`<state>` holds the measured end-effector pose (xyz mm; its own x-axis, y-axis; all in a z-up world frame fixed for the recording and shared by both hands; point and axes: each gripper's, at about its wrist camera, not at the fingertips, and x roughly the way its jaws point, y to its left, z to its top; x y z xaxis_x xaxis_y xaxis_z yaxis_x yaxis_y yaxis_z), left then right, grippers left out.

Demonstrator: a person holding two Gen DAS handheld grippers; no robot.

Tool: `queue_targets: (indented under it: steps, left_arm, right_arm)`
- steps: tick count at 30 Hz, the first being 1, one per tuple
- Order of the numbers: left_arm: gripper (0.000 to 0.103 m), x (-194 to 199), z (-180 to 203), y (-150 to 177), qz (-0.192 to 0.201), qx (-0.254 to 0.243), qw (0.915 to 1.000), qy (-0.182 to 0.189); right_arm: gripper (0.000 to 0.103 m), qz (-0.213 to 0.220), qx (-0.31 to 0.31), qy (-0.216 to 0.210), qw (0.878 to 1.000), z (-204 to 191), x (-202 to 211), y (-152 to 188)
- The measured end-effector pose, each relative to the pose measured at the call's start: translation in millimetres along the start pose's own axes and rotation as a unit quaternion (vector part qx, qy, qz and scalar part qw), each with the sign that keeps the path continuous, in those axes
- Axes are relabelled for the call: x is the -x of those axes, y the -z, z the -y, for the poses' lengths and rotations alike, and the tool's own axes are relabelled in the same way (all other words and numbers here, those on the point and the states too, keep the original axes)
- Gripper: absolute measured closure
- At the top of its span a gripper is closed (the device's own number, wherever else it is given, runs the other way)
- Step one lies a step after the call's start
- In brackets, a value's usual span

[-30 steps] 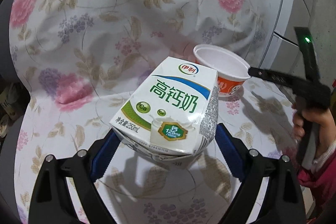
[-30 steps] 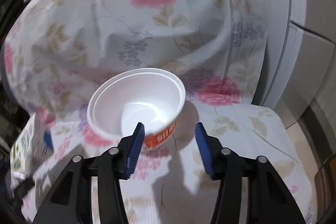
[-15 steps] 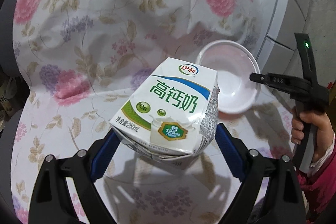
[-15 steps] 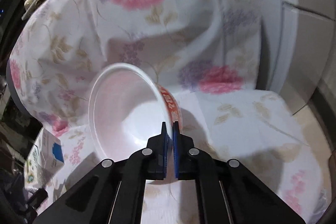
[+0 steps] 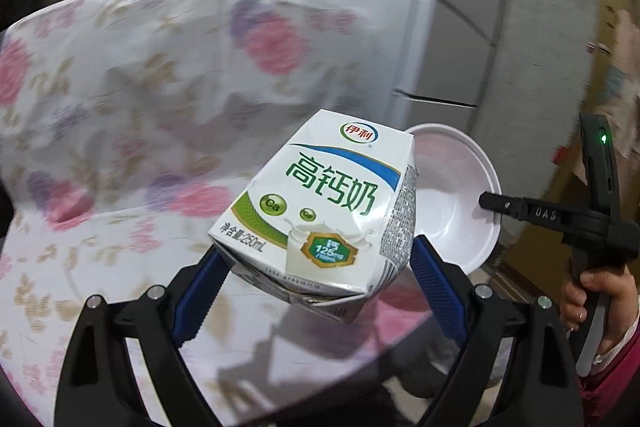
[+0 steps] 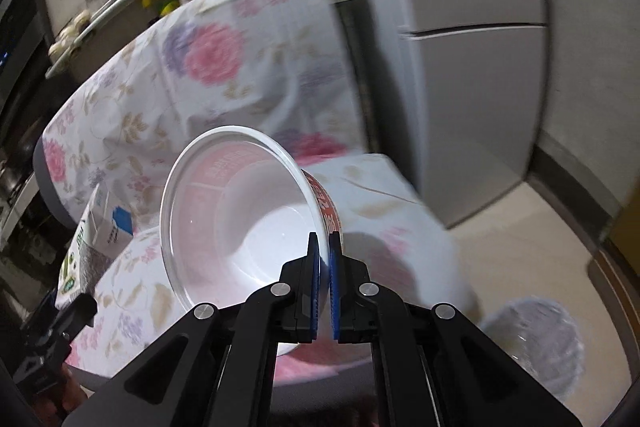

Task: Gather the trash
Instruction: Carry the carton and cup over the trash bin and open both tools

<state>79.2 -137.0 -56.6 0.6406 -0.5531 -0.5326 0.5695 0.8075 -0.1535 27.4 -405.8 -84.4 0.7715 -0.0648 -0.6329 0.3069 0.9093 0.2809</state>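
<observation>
Up off the cloth, the left hand-held gripper (image 5: 316, 275) was clamped on a white milk carton (image 5: 320, 211), its blue pads pressing the carton's two sides, the printed green-and-blue face turned toward the camera and tilted. Just beside it to the right, the right hand-held gripper (image 6: 323, 255) had its fingers pinched together on the wall of a white instant-noodle bowl (image 6: 240, 211), one pad inside and one outside against the red-printed band, so that the bowl hung tipped on its side with its open mouth facing left. In the left wrist view the same bowl (image 5: 456, 195) showed behind the carton's right edge, with the right tool's black finger reaching to its rim. Both things were held above a surface covered by a floral cloth (image 5: 120, 107) with pink and purple flowers; a grey refrigerator (image 6: 460, 27) stood behind, and a blurred, clear bag-lined bin (image 6: 536, 339) lay low at the right
</observation>
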Motion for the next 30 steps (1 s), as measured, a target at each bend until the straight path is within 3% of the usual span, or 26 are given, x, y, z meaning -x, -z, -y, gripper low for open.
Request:
queue_targets:
  steps: [8,13,17,23,27,30]
  left_arm:
    - [0.015,-6.1,94.8,17.7,0.015,-0.067,0.9933,0.093]
    - [0.015,-31.6,146.3,32.7,-0.017,-0.084,0.9859,0.144]
    - [0.015,-54.4,185.9,50.0,-0.050,-0.116,0.9782,0.165]
    - [0.015,-88.4,232.4,75.8,-0.101,-0.159,0.9635,0.190]
    - [0.015,-104.8,246.3,72.0,-0.116,-0.163,0.9581,0.205]
    - [0.009,-114.3,254.9,69.4,-0.123,-0.165,0.9562,0.209]
  right_arm:
    - [0.098,0.020,-0.053,0.091,0.994,92.8,73.4,42.6]
    - [0.098,0.015,-0.095,0.139,0.986,145.9,98.3,71.1]
    - [0.098,0.000,-0.124,0.173,0.977,180.8,99.2,89.4]
    - [0.098,-0.030,-0.158,0.185,0.969,214.7,80.4,109.0]
    - [0.089,-0.041,-0.183,0.167,0.968,236.8,63.4,115.6]
    - [0.067,-0.044,-0.196,0.166,0.965,246.1,56.8,116.0]
